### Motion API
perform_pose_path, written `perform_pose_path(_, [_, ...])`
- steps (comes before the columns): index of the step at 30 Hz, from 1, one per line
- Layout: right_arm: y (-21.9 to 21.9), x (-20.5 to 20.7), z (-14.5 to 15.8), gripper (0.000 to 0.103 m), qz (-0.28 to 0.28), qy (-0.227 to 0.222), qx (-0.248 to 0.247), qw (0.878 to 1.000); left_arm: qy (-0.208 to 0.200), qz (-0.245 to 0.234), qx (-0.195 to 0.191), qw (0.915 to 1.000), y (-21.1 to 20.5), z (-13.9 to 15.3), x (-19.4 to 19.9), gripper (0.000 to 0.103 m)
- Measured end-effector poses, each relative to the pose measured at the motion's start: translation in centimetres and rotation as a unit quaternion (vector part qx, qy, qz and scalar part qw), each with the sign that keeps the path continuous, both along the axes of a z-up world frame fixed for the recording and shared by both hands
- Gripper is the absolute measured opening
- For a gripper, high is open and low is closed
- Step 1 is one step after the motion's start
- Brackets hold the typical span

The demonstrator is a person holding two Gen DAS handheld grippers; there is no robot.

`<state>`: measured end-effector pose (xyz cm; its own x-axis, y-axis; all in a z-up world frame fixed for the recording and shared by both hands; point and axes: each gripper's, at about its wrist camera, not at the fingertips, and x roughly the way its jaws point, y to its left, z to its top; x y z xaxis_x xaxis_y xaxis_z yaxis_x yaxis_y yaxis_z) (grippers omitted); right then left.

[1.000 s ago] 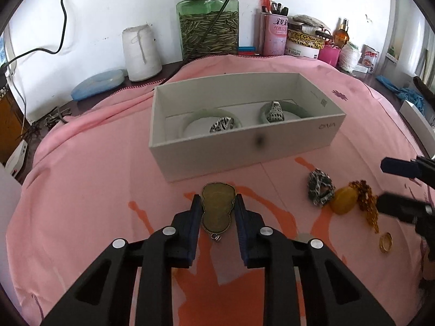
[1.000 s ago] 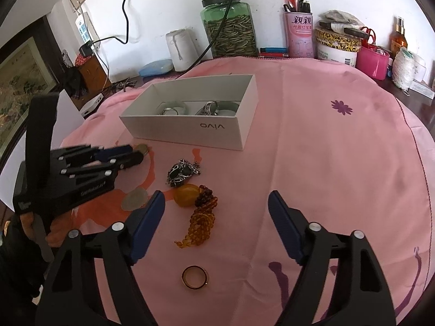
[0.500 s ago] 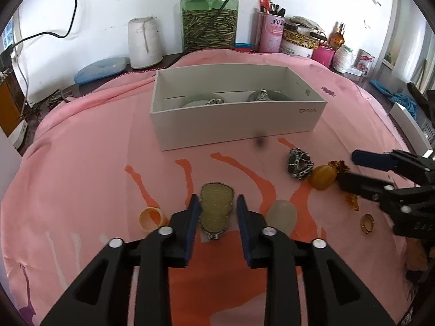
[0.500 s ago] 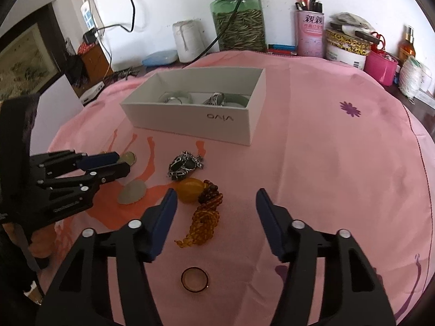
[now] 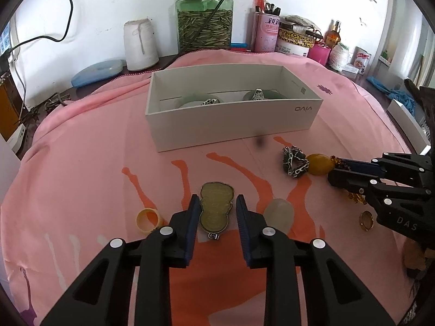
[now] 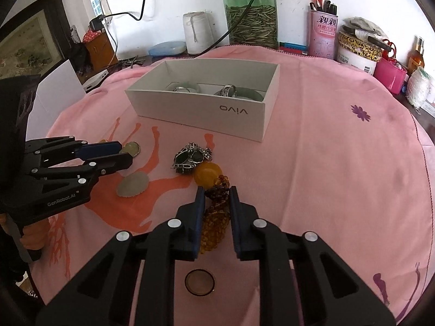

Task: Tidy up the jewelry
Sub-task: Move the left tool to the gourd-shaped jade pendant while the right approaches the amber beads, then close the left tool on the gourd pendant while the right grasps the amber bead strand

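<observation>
A bronze gourd-shaped pendant (image 5: 216,212) lies flat on the pink cloth between the pads of my left gripper (image 5: 216,198). Its jaws are closing, and a sliver of gap still shows beside the pendant. My right gripper (image 6: 216,190) is shut on the amber bead strand (image 6: 214,217), which rests on the cloth behind its large amber stone (image 6: 206,174). Each gripper shows in the other's view, the left gripper (image 6: 125,152) at left and the right gripper (image 5: 333,169) at right. The white box (image 5: 231,127) holds pale green bangles (image 5: 195,100) with silver pieces.
A silver-and-black ornament (image 6: 190,159) touches the amber stone. A pale flat stone (image 5: 278,213), a cream ring (image 5: 148,220) and a gold ring (image 6: 199,282) lie loose on the cloth. A jar, tins and a cord crowd the back edge by the wall.
The right jaws went from wide apart to closed on the amber beads. The left wrist view drew back from the box, and the pendant stayed between the left pads.
</observation>
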<state>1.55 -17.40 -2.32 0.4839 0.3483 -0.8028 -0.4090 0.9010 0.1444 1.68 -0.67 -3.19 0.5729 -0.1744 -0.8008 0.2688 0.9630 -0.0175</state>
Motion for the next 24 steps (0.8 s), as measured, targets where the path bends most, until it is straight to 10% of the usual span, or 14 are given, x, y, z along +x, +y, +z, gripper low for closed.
perform_pose_path(6, [0.1,0.0,0.0,0.018,0.001,-0.001,-0.002,1.000,-0.008,-0.009,0.014,0.9998,-0.7,-0.1,-0.2,0.033])
perform_pose_path(13, [-0.3,-0.2,0.5,0.017,-0.004,-0.012,0.008,1.000,-0.021,0.000,-0.003,0.9998,0.0,0.5,-0.3,0.021])
perform_pose_path(14, [-0.4,-0.3,0.7,0.017,-0.005,-0.015,0.011,1.000,-0.026,0.001,-0.004,0.9996,0.1,0.7,-0.4,0.001])
perform_pose_path(24, [-0.7,-0.2,1.3,0.018,-0.010,-0.015,0.019,1.000,-0.015,-0.007,-0.014,0.9998,-0.1,0.6,-0.4,0.003])
